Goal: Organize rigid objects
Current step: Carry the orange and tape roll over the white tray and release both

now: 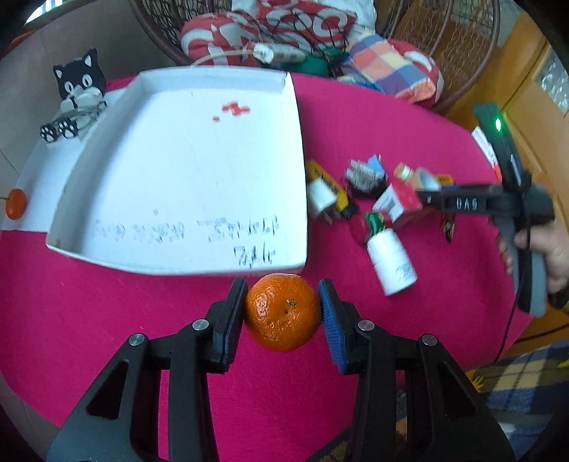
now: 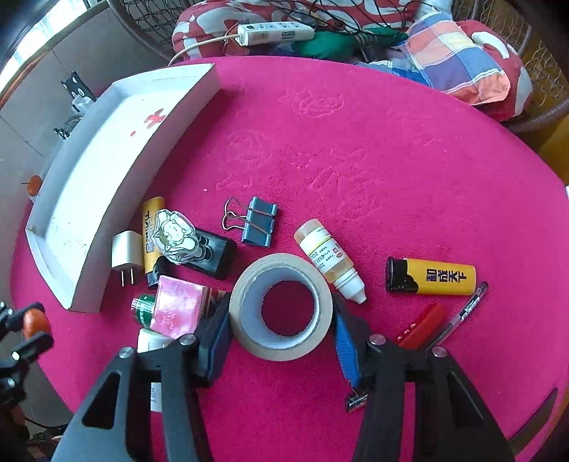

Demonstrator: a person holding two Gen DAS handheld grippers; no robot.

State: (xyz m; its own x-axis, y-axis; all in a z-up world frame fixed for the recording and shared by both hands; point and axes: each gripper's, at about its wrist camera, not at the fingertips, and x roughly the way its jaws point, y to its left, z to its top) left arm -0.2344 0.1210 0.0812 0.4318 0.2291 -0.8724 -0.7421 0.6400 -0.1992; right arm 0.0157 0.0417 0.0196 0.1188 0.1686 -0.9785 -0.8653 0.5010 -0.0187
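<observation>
My left gripper is shut on a mandarin orange, just in front of the near wall of the white cardboard tray on the pink tablecloth. In the right wrist view my right gripper is closed around a roll of beige tape, its pads touching both sides. Around the tape lie a yellow lighter, a small dropper bottle, a blue binder clip, a white plug adapter, a pink box and a pen. The tray also shows there.
A cat figure stands behind the tray at left. A second orange sits at the far left. Cushions, a power strip and wicker chairs lie beyond the table. A white pill bottle lies right of the tray.
</observation>
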